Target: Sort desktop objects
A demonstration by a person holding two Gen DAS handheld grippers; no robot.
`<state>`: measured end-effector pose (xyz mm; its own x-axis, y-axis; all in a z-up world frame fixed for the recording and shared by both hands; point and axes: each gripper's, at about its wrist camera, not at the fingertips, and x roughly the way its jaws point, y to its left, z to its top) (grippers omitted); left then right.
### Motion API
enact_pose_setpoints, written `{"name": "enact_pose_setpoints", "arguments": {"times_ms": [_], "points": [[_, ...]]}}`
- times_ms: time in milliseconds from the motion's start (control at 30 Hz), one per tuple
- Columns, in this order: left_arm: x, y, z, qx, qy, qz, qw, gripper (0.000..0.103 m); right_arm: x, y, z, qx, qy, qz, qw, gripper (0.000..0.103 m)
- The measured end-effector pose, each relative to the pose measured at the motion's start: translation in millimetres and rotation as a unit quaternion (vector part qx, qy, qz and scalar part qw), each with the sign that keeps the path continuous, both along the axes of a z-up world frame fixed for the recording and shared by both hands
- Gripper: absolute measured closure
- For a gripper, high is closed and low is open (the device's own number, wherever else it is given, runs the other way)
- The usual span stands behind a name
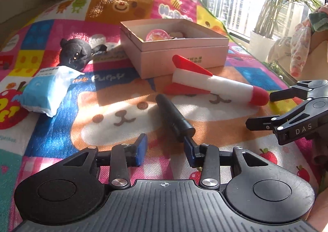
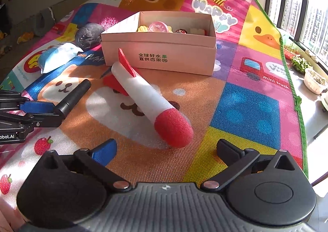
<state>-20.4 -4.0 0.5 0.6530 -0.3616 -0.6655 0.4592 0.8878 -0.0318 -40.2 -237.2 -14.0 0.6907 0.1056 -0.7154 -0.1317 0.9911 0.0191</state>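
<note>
Right wrist: rocket ahead (nose nearest)

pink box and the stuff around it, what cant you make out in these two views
- Pink box contents: both wrist views show only the tops of small toys; the box walls hide the rest.
- Black plush toy: in the right wrist view the box corner covers part of it.
- Black pen: whether the left gripper touches its near end is unclear; the finger hides the contact.
- Tissue pack label: too small to read.
</note>
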Motion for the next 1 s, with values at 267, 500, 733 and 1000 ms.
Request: {"name": "enact_pose_setpoints", "arguments": {"times_ms": [267, 500, 733, 1000], "points": [[14.7, 13.1, -1.3, 0.011, 0.004, 0.053, 0.9985, 0.018, 2.2, 2.7, -1.4, 0.005, 0.002, -0.03, 1.0, 0.0], [15.4, 28.0, 4.9, 0.013, 0.002, 0.078, 0.9969, 0.008, 10.6, 0.7, 1.0, -0.009, 0.015, -0.005, 1.0, 0.0], [13.0, 30.7, 11.8, 0.004, 0.0, 0.072, 0.9974, 0.006, 16.2, -4.7, 3.7, -0.1, -0.029, -0.082, 0.991, 0.0], [14.6, 29.3, 15.4, -0.046, 0.016, 0.053, 0.9974, 0.006, 9.6, -12.8, -1.4, -0.069, -0.032, -0.102, 0.992, 0.0]]}}
